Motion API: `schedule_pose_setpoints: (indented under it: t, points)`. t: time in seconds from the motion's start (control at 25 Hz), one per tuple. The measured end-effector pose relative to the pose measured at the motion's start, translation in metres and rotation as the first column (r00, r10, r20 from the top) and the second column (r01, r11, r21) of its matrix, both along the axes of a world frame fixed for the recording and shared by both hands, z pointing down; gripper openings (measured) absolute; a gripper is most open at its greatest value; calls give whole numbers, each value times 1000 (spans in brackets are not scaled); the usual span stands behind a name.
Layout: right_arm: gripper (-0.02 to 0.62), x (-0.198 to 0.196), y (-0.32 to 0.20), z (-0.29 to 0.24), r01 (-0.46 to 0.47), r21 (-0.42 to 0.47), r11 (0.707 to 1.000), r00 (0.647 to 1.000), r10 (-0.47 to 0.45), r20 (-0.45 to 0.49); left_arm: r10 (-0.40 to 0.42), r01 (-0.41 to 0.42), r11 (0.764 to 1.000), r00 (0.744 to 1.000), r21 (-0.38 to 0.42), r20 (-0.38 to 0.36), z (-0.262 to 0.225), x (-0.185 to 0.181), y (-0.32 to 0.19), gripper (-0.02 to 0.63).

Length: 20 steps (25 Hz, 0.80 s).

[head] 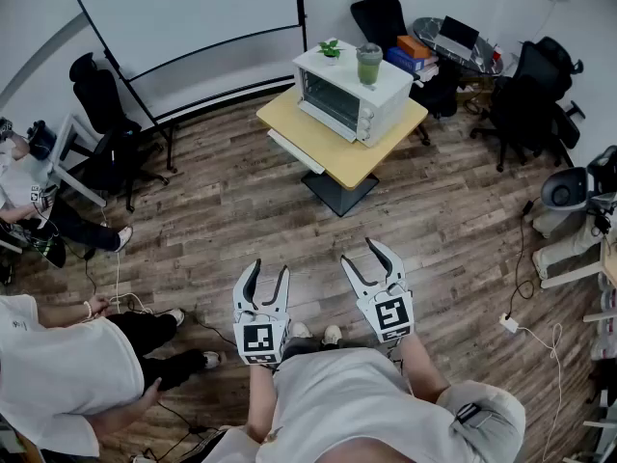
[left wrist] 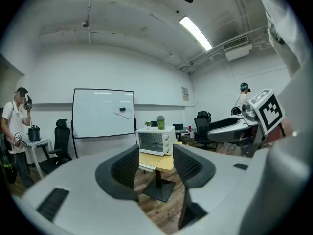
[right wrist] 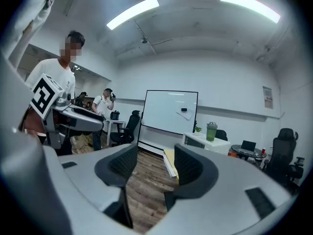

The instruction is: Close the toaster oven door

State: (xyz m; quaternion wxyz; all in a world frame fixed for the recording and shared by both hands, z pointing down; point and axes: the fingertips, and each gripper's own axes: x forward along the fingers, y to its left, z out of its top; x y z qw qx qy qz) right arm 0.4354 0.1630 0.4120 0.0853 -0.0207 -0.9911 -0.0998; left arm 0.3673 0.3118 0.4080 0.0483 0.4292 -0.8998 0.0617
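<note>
Oven door [left wrist: 152, 142] clearest: left gripper view

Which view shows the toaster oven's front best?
The left gripper view: the toaster oven shows its front whole, framed between the jaws. The head view shows the toaster oven small, from above. In the right gripper view a jaw hides most of it.

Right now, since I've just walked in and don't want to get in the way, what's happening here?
A person stands holding the left gripper and right gripper out in front, jaws slightly apart and empty. The white toaster oven sits on a yellow table across the room, well out of reach, untouched. Whether its door is open can't be told from here.
</note>
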Motion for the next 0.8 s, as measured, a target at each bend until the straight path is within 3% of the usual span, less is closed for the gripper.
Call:
schedule_pose_setpoints:
  t: [0.44,0.8]
  points:
    - [270,-10,-3,-3,25,-34,999,999,-24,33,-10,10,1000,1000,-11,26,-1,1,-6,215]
    - [281,-49,-5,-3,25,-29,999,999,-24,25,-23,23,1000,999,-6,29,0,-39,-6,221]
